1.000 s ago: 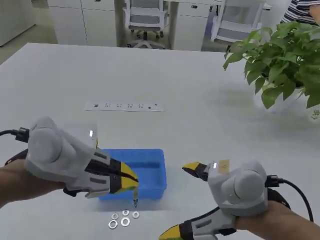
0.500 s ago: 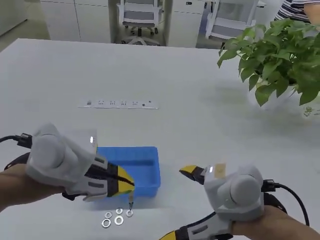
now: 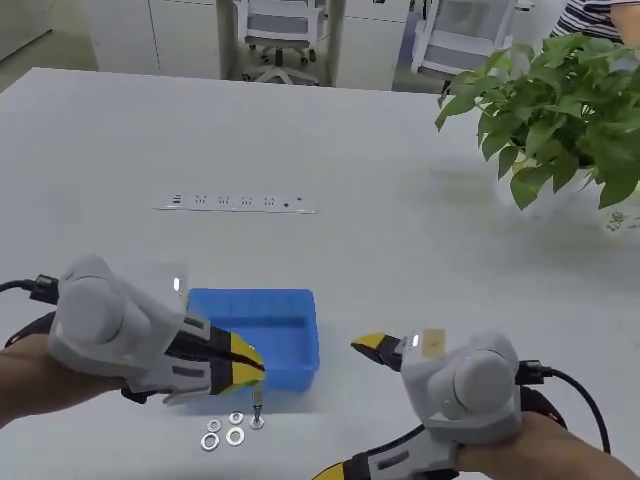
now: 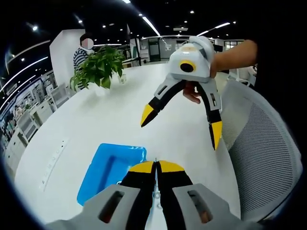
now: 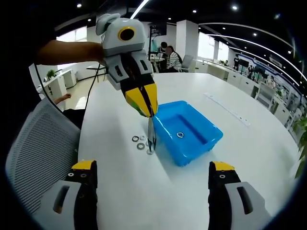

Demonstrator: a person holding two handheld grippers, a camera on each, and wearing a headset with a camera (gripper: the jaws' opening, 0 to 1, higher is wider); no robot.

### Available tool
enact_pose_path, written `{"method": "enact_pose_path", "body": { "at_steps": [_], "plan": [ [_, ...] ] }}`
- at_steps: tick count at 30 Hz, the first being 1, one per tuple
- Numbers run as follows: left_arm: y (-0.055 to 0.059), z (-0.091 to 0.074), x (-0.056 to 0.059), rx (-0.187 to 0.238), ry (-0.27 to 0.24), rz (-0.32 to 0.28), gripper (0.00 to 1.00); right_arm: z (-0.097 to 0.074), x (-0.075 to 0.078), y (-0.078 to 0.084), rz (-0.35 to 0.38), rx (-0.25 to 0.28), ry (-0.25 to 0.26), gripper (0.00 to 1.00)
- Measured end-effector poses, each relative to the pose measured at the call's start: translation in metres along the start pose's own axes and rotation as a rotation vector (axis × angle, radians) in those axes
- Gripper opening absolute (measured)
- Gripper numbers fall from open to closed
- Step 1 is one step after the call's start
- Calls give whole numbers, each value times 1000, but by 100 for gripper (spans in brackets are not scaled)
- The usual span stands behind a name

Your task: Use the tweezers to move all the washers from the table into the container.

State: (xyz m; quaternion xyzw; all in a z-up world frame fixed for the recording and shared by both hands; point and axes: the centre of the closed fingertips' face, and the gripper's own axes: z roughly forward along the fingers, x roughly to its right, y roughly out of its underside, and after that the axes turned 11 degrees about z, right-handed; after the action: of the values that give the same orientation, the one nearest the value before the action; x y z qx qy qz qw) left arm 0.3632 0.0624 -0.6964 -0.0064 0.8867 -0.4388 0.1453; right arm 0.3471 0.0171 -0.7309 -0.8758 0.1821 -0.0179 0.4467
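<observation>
My left gripper (image 3: 247,362) is shut on thin metal tweezers (image 3: 256,403), which point down at several small washers (image 3: 234,436) lying on the white table just in front of the blue container (image 3: 300,312). In the right gripper view the tweezers' (image 5: 150,135) tip rests at the washer (image 5: 149,152) nearest the container (image 5: 206,139), and one washer (image 5: 180,135) lies inside it. My right gripper (image 3: 350,410) stands open to the right of the washers, with nothing between its jaws. The left gripper view shows my left gripper (image 4: 156,167) shut and the right gripper (image 4: 181,125) open beyond it.
A white power strip (image 3: 235,203) lies further back on the table. A potted green plant (image 3: 560,110) stands at the far right. Office chairs (image 3: 280,30) stand behind the table's far edge. A mesh chair (image 5: 33,153) is beside the near edge.
The head camera has shifted, so the whole picture slid left. The tweezers' tip has come slightly closer to the nearest washer. The right gripper keeps its open pose.
</observation>
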Motion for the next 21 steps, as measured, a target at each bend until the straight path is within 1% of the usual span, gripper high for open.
{"method": "enact_pose_path", "body": {
  "at_steps": [3, 7, 11, 14, 16, 18, 21],
  "plan": [
    [0, -1, 0, -4, 4, 5, 5, 1, -1, -1, -12, 5, -9, 92],
    [0, -1, 1, -5, 15, 6, 5, 3, -5, -3, -30, -2, -40, 80],
    [0, -1, 2, -4, 26, 12, 5, 9, -9, -5, -55, -7, -71, 72],
    [1, -2, 2, -5, 32, 15, 5, 13, -10, -7, -78, -8, -88, 67],
    [1, -2, 2, -5, 36, 10, 5, 15, -13, -9, -102, -5, -111, 61],
    [2, -2, 2, -2, 38, 6, 5, 19, -13, -11, -114, -3, -125, 57],
    [2, -2, 2, -1, 42, 7, 5, 24, -12, -12, -148, -13, -133, 53]
  ]
}}
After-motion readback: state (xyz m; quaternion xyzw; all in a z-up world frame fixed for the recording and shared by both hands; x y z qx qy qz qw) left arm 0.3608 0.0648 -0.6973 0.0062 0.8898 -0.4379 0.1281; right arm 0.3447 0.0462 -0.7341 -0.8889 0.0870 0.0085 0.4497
